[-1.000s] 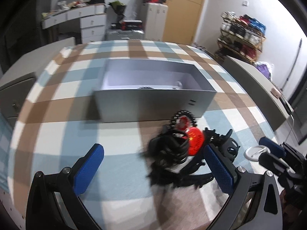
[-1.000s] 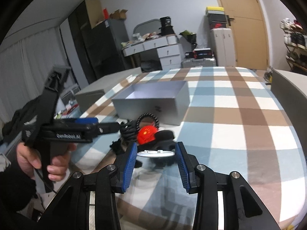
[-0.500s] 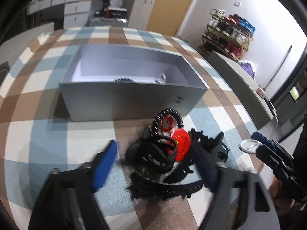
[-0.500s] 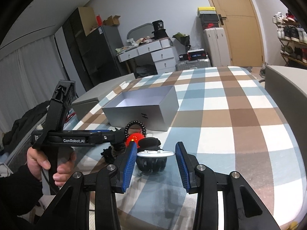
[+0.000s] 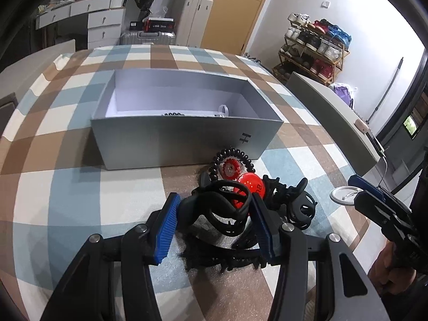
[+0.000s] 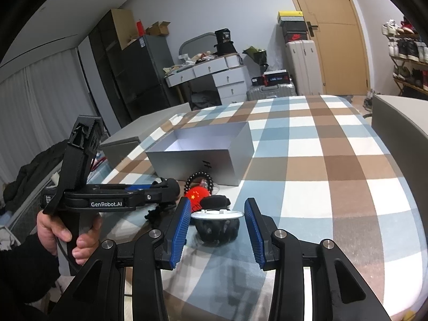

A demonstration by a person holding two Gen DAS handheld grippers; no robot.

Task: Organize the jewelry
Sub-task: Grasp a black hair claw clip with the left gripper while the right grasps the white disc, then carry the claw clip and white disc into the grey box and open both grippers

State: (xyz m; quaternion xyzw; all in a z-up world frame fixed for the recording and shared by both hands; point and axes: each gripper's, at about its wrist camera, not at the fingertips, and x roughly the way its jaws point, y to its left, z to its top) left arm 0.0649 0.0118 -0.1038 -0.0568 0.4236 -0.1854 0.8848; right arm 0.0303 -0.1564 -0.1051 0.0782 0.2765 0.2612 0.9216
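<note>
Jewelry is lying in a dark heap (image 5: 248,206) on the checked cloth (image 5: 80,206), just in front of the near wall of the open grey box (image 5: 171,139), toward its right corner. The left gripper (image 5: 214,219) is pointing down into this heap; its jaws have just been closing, and now the blue pads (image 5: 165,227) are sitting on both sides of a black looped hair clip (image 5: 216,208), seemingly pressing on it. I am judging this as the pick-up step, so that the clip can go over the wall into the box, where a beaded piece (image 5: 172,114) and a small ring (image 5: 223,109) are already lying. The right gripper (image 6: 218,227) is waiting half open at the near edge of the cloth, holding nothing; a clear-lidded round case (image 6: 216,223) is standing between its fingers without touching them, probably the next thing to take. A red ball (image 5: 250,184) and a black bead bracelet (image 5: 231,157) are staying in the heap.
</note>
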